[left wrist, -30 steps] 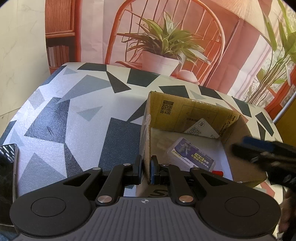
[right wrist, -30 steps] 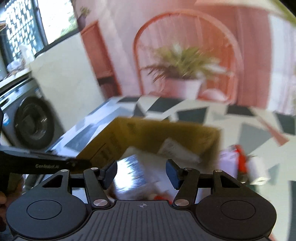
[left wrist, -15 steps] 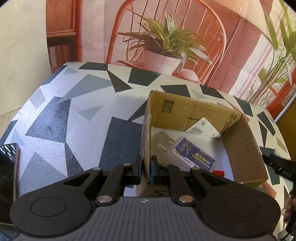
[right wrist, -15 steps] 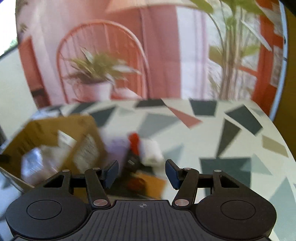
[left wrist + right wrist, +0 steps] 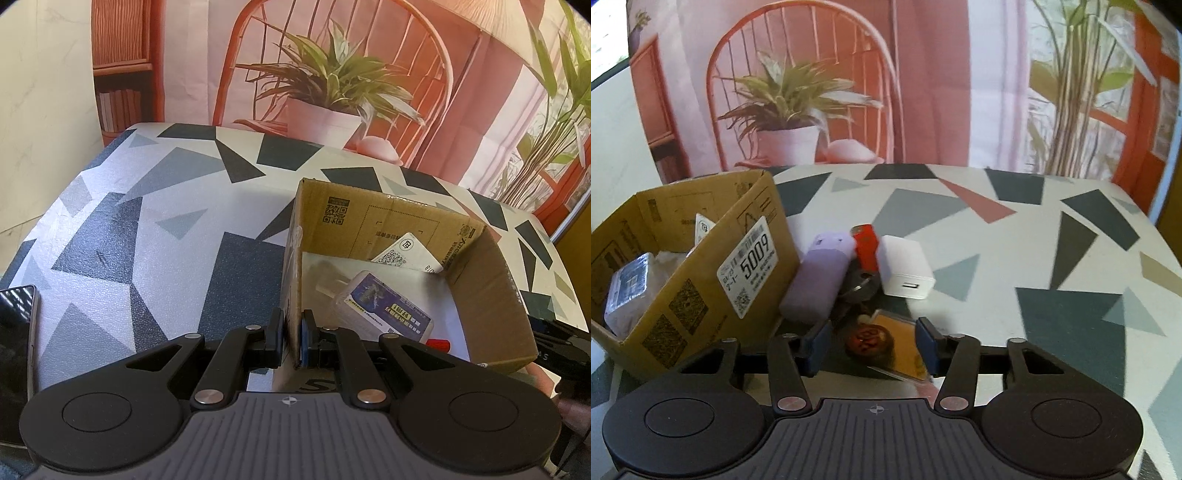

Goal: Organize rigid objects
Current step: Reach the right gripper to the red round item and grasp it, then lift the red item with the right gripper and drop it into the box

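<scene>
Red round charm (image 5: 868, 340) between right gripper (image 5: 873, 345) closing jaws, untouched, left gripper (image 5: 293, 338) clamping box wall (image 5: 293, 295)

The left gripper (image 5: 293, 338) points steeply downward, its jaws clamped on the box (image 5: 295, 280) wall. The right gripper (image 5: 873, 345) also tilts downward, jaws just closing yet still parted, pads touching nothing, low over the desk's (image 5: 1052, 302) near edge.

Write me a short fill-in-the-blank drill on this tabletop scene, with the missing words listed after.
1. The left gripper is shut on the ____ wall of the cardboard box.
2. The white charger lies ____ the box.
3. The red lighter sits between the charger and the ____ case.

Missing words: left; outside; purple
</scene>
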Action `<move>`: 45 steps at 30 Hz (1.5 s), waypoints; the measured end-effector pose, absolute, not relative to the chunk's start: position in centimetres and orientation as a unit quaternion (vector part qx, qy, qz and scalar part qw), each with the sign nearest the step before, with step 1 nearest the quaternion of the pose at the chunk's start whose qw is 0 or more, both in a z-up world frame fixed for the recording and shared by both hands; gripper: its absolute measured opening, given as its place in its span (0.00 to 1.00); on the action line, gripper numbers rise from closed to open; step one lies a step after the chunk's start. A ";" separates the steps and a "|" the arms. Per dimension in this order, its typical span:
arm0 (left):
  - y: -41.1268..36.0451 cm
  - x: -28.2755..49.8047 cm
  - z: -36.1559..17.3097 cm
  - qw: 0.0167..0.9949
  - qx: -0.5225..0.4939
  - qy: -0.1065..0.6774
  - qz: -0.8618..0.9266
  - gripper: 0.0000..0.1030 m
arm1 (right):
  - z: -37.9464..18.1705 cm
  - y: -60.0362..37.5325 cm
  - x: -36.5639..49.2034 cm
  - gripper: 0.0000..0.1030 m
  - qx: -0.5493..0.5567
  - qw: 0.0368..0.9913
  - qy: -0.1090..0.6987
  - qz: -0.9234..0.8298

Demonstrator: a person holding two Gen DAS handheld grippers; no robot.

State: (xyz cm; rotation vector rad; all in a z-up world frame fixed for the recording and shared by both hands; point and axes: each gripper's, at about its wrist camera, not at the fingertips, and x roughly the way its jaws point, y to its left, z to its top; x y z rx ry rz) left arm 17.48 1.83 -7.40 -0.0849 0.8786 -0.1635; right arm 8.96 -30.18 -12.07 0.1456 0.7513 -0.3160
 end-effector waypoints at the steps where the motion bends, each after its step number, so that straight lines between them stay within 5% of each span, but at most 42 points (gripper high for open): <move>1: 1.8 17.5 -7.4 0.901 -0.041 0.425 -0.079 0.10 | -12.2 -30.1 9.1 0.39 0.069 0.915 0.367 -0.154; 6: 1.8 17.5 -7.4 0.901 -0.040 0.425 -0.079 0.10 | -13.0 -29.5 10.1 0.28 0.046 0.911 0.378 -0.156; 18: 2.1 17.4 -7.5 0.901 -0.047 0.424 -0.081 0.10 | -12.5 -28.1 5.7 0.27 0.076 0.895 0.417 -0.141; 34: 2.2 17.4 -7.6 0.901 -0.051 0.423 -0.083 0.10 | -11.6 -27.5 4.6 0.33 -0.018 0.874 0.454 -0.171; 41: 2.2 17.4 -7.6 0.901 -0.051 0.423 -0.083 0.10 | -12.1 -27.3 6.1 0.14 -0.014 0.880 0.457 -0.129; 45: 2.2 17.4 -7.6 0.901 -0.050 0.423 -0.083 0.10 | -12.3 -27.9 6.5 0.13 0.006 0.884 0.451 -0.123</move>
